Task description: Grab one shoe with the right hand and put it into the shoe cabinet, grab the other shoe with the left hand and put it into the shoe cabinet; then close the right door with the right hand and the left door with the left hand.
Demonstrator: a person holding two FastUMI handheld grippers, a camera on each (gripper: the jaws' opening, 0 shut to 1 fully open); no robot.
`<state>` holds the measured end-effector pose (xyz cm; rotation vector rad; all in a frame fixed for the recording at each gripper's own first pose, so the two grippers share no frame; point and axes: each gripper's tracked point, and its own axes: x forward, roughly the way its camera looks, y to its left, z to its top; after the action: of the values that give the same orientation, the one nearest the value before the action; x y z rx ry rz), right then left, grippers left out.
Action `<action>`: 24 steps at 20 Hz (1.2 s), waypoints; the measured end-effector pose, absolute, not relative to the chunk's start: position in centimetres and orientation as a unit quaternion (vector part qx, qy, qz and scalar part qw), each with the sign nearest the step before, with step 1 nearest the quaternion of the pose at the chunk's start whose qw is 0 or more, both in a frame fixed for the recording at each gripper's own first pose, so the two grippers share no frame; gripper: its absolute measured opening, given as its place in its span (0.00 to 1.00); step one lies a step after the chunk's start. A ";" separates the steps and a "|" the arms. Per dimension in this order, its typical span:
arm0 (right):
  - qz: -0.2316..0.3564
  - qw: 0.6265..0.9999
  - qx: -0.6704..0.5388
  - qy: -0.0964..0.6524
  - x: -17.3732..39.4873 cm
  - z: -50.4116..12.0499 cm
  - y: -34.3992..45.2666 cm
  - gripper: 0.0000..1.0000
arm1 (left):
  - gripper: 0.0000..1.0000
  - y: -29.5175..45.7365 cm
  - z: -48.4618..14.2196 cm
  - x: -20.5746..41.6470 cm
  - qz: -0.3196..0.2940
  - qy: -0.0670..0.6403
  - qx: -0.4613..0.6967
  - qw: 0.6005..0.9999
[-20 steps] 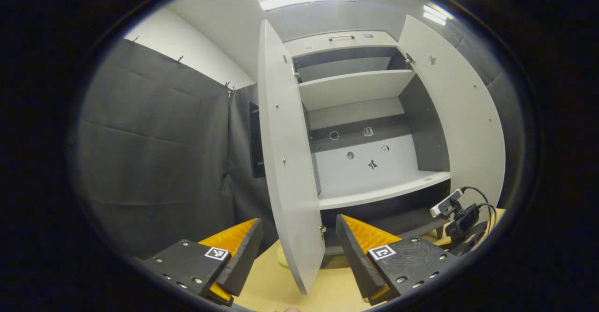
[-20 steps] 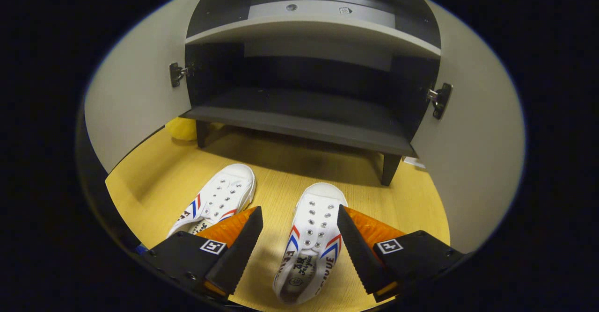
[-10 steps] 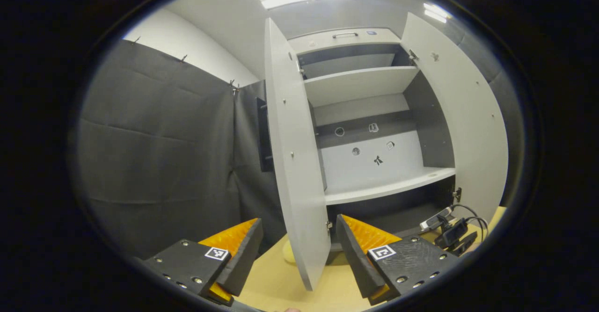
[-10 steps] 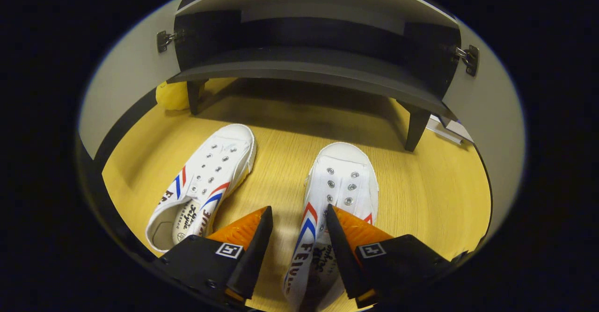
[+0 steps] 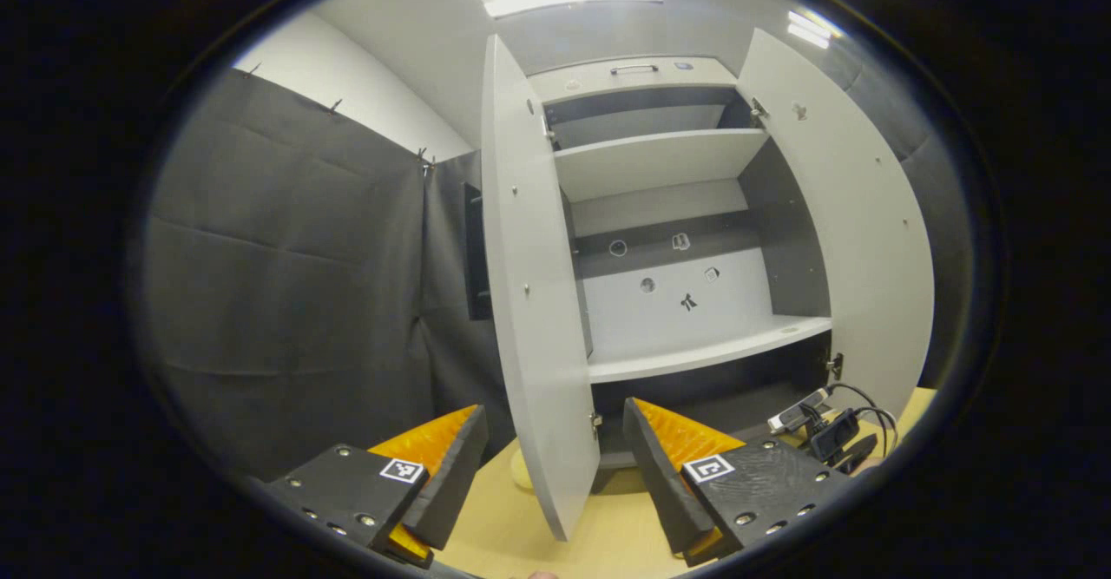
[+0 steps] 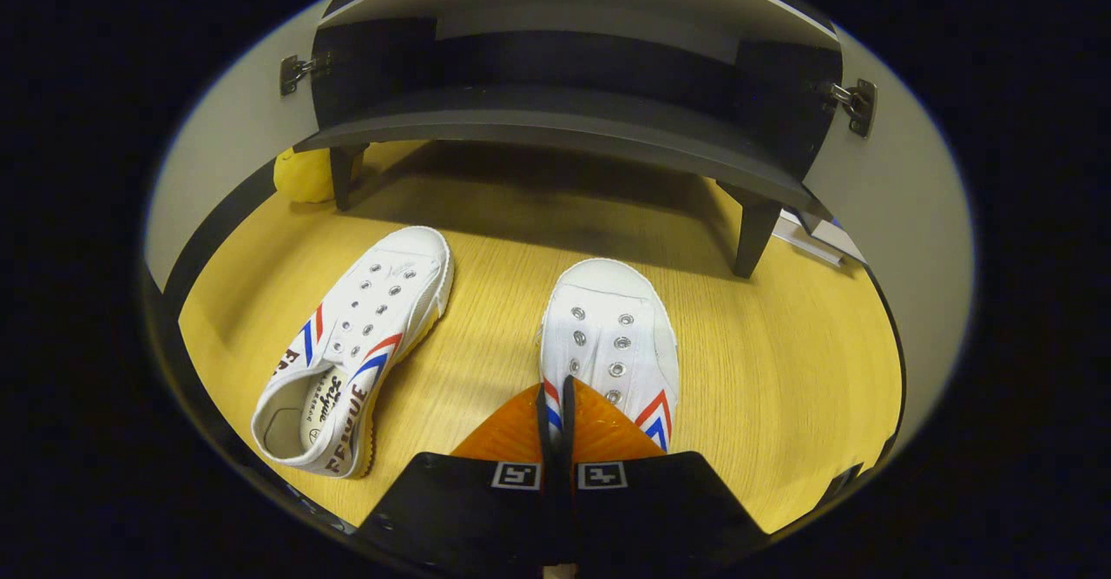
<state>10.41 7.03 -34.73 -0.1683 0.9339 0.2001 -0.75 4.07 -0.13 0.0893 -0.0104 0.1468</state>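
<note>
Two white shoes with red and blue stripes lie on a yellow wooden floor [image 6: 781, 371] in front of an open shoe cabinet [image 6: 555, 128]; the right gripper [image 6: 555, 405] is pressed nearly together, pinching the side wall of the right shoe [image 6: 612, 336], whose toe points toward the cabinet; the left shoe [image 6: 364, 336] lies free to its left, also before the cabinet. The left gripper [image 5: 555, 457] is held spread apart and empty, facing the cabinet, with the edge of the left door [image 5: 534, 301] between its fingers; the right door [image 5: 851, 232] stands swung wide.
</note>
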 end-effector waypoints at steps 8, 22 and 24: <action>0.067 0.916 0.022 0.395 12.0 -28.3 5.3 0.00 | 0.91 2.5 0.2 -0.5 0.046 -0.014 0.041 0.998; 0.106 0.962 0.045 0.249 14.3 -9.6 5.8 0.01 | 0.91 -1.3 0.3 0.4 -0.007 -0.028 0.024 0.999; 0.114 0.965 0.047 0.234 15.1 -7.5 6.3 0.01 | 0.91 -1.6 0.4 0.7 -0.010 -0.029 0.022 0.999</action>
<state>15.11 6.29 -7.50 0.0951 0.4726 0.2301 0.72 -1.55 0.41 0.0436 -0.0581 -0.0209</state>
